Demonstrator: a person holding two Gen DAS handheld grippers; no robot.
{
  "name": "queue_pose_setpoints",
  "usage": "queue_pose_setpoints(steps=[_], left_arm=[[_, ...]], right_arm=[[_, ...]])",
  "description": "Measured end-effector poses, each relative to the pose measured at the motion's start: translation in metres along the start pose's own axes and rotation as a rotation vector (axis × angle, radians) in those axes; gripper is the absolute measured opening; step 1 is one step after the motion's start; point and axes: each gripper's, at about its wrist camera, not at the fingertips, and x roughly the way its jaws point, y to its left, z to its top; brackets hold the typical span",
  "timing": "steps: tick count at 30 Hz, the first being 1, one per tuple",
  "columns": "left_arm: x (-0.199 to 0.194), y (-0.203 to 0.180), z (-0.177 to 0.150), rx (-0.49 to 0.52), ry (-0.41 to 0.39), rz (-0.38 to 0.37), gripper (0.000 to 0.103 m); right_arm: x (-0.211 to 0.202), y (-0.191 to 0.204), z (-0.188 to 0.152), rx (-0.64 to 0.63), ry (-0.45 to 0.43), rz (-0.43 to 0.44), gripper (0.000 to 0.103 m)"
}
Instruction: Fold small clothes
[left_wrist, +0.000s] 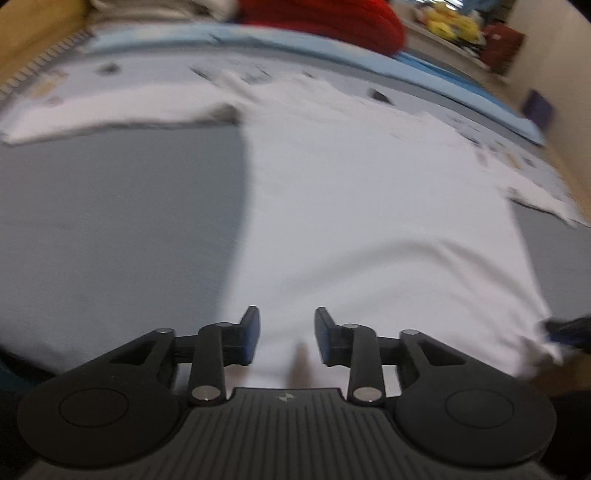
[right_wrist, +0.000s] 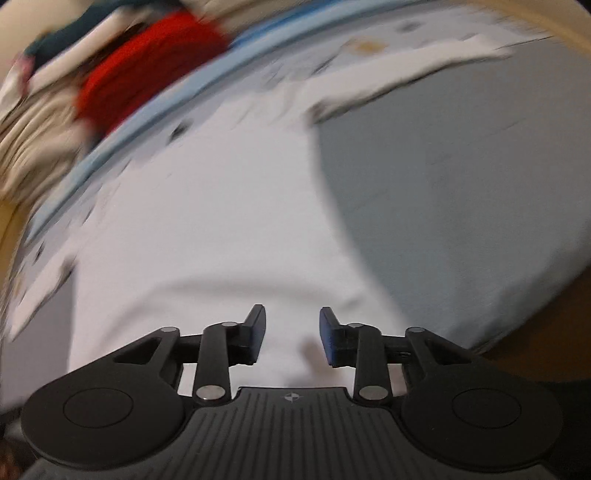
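The white shirt (left_wrist: 369, 206) lies flat, running away from both; the left gripper (left_wrist: 287, 338) and right gripper (right_wrist: 292, 338) hover spread, empty, over its near hem.

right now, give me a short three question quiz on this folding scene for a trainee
1. True or false: the left gripper is clamped on a red garment.
2. What does the white long-sleeved cotton shirt lie on? A) the grey sheet B) a wooden floor C) a metal tray
3. Fill in: in the right wrist view, the right gripper has its jaws apart over the ____ shirt.

Key: 1 false, its jaws stand apart with nothing pinched. 2 A. 3 white.
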Motion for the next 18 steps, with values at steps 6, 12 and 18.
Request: queue_pose_setpoints(steps=[6,12,18], left_arm=[[0.025,-0.019,-0.019,0.072,0.157,0.026,0.057],[0.016,-0.011,-0.031,0.116,0.230,0.077,0.000],[-0.004,-0.011,-0.023,0.039,0.153,0.044,0.006]], right_arm=[[0.029,0.017,-0.017,-0.228,0.203,-0.122,0.007],[0.014,0.000,-0.013,-0.225,0.230,-0.114,0.004],[0.020,-0.005,-0.017,-0.269,0.202,-0.184,0.027]])
